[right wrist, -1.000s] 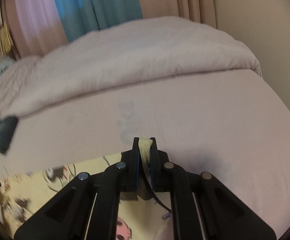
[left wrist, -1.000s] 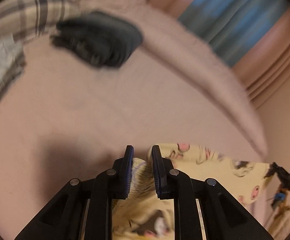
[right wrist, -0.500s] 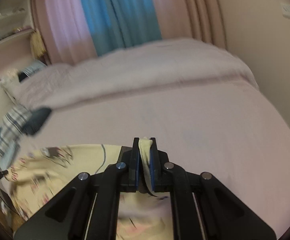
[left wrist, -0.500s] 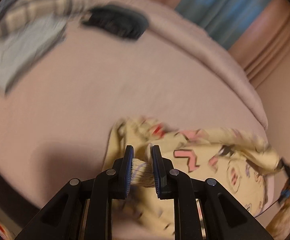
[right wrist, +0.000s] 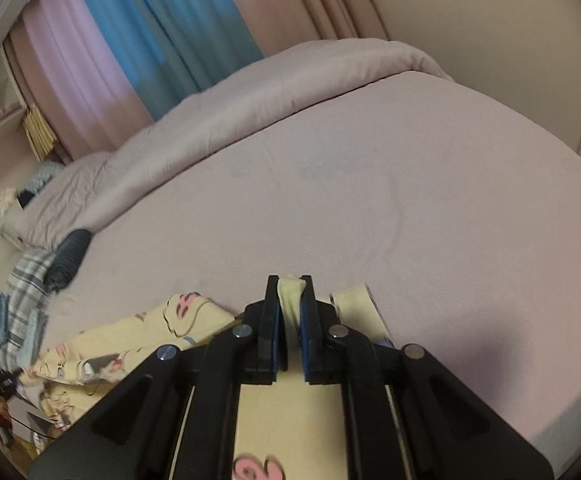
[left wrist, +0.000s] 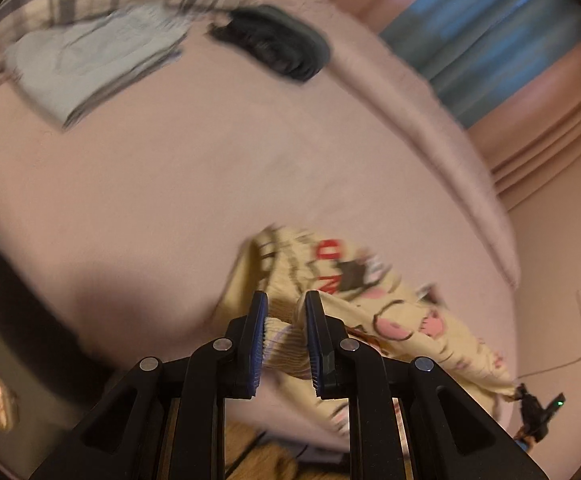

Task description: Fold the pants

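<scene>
Above a pink bed (right wrist: 370, 184), the left gripper (left wrist: 284, 312) is pinching the ribbed waistband of yellow cartoon-print pants (left wrist: 402, 320), while the right gripper (right wrist: 289, 292) is clamping another edge, the fabric hanging between them.

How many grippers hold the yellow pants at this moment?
2. The left gripper is shut on the ribbed waistband of the pants; the right gripper pinches another edge, above the bed.
</scene>
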`<state>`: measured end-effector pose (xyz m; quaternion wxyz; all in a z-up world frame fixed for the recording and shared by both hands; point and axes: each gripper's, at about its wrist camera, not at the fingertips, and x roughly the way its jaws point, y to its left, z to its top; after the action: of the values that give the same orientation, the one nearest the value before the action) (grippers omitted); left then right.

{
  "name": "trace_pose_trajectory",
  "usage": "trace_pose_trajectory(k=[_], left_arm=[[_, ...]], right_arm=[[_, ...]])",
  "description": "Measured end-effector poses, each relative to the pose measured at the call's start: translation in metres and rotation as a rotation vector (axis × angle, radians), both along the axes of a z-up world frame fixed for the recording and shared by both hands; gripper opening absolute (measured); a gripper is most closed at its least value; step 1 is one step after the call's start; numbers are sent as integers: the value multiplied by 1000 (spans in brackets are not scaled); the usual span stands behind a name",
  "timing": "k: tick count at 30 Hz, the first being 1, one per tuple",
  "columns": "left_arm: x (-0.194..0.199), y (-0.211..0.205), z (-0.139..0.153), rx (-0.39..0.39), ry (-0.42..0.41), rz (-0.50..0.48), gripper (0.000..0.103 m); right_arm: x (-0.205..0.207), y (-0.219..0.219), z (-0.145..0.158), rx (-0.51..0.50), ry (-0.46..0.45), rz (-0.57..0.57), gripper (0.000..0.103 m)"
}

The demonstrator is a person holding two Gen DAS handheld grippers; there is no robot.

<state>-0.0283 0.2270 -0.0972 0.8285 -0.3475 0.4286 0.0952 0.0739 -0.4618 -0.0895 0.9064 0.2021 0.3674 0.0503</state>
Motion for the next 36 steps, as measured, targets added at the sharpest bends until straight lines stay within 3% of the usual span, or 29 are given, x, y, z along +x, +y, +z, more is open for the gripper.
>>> trace_pose_trajectory(k=[3, 5, 8, 10, 11, 13, 14, 16, 19, 22, 24, 27, 29, 31, 36], left_arm=[[-1, 0, -36, -14, 100, -6, 18], [-1, -1, -48, -49, 122, 16, 19], [3, 1, -44, -64, 119, 24, 21], [6, 2, -41, -64, 162, 26, 30], [6, 1, -36, -50, 180, 28, 32], [7, 0, -22, 0, 186, 33, 39], [7, 0, -12, 40, 187, 38, 40], [11, -3, 9, 126, 176, 65, 44], [18, -17, 40, 237, 118, 88, 51], [27, -45, 57, 218, 0, 42, 57], [43, -73, 54, 156, -48, -74, 57], [67, -112, 40, 103, -36, -196, 57], [80, -133, 31, 120, 0, -246, 57], [88, -151, 22, 138, 29, -292, 57], [97, -189, 7, 130, 67, -403, 57]], right_arm=[[-25, -5, -25, -14, 35, 7, 10], [-32, -5, -44, -36, 94, -1, 13], [-40, -8, -63, 7, 168, -36, 19], [-44, -6, -54, -9, 173, -54, 27], [-45, -4, -48, -33, 176, -59, 32], [-46, -2, -29, -142, 175, -102, 60], [-46, -5, -21, -172, 168, -119, 63], [-40, -8, -5, -177, 151, -136, 63], [-18, -8, 7, -101, 127, -96, 63], [9, 2, -1, -96, 156, -64, 63], [26, 9, -15, -75, 186, -39, 63], [48, 17, -46, -56, 271, -17, 57], [51, 23, -59, -103, 292, -29, 37], [49, 28, -55, -169, 266, -50, 6], [50, 9, -18, -160, 164, -135, 7]])
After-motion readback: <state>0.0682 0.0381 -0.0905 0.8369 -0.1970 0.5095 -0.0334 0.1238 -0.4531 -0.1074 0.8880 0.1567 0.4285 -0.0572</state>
